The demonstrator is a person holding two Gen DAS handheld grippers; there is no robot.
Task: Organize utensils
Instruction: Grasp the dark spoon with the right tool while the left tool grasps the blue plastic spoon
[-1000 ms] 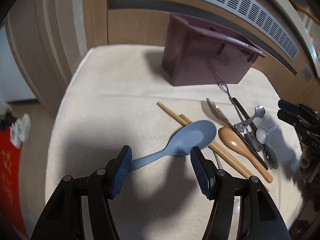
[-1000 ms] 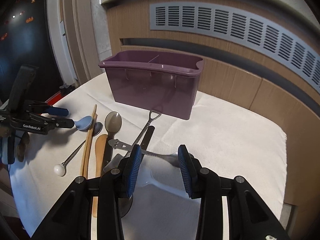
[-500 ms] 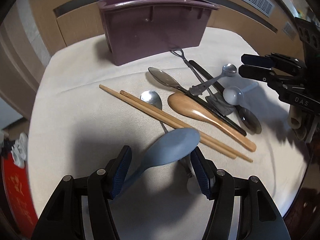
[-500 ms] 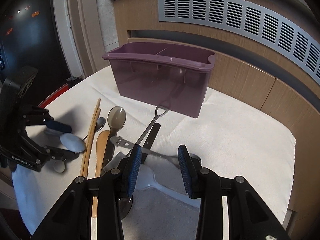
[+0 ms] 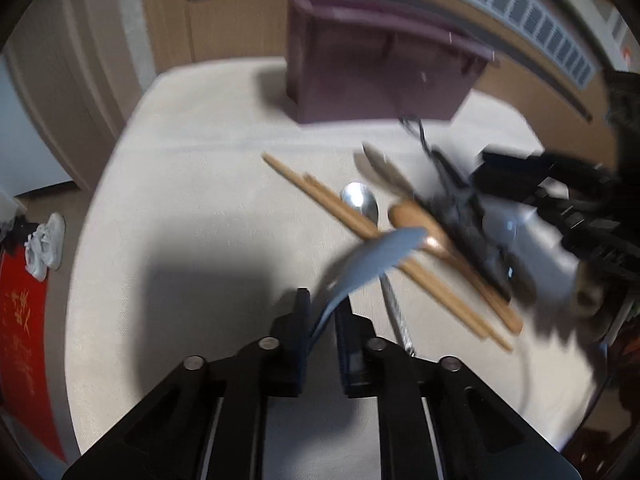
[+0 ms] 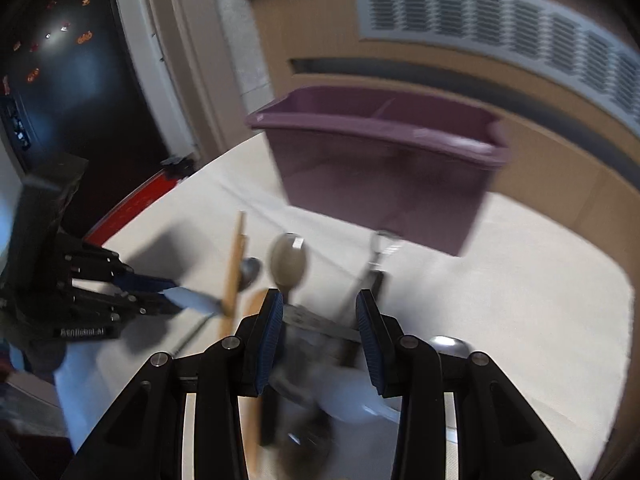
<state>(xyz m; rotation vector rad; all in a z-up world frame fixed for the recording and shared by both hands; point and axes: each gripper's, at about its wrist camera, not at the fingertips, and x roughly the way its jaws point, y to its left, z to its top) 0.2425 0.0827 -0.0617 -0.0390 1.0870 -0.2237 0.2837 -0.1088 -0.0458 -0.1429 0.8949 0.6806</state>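
Observation:
My left gripper (image 5: 323, 312) is shut on the handle of a blue plastic spoon (image 5: 380, 256), whose bowl hangs above the wooden chopsticks (image 5: 360, 228). The same spoon shows in the right wrist view (image 6: 192, 300), held by the left gripper (image 6: 160, 296). My right gripper (image 6: 320, 312) is open, low over a pile of utensils with a white spoon (image 6: 352, 400) between its fingers. The purple utensil bin (image 6: 384, 168) stands at the back of the table; it also shows in the left wrist view (image 5: 380, 76). Both views are motion-blurred.
On the cream cloth (image 5: 192, 184) lie a wooden spoon (image 5: 432, 236), metal spoons (image 5: 362, 202), a dark spoon (image 6: 288, 262) and a black-handled tool (image 6: 372, 276). A wooden wall with a vent (image 6: 500, 24) stands behind. A red mat (image 5: 24, 352) and shoes lie on the floor at left.
My left gripper has closed on the blue spoon's handle and lifted it. My right gripper has moved forward and lower over the utensil pile, staying open.

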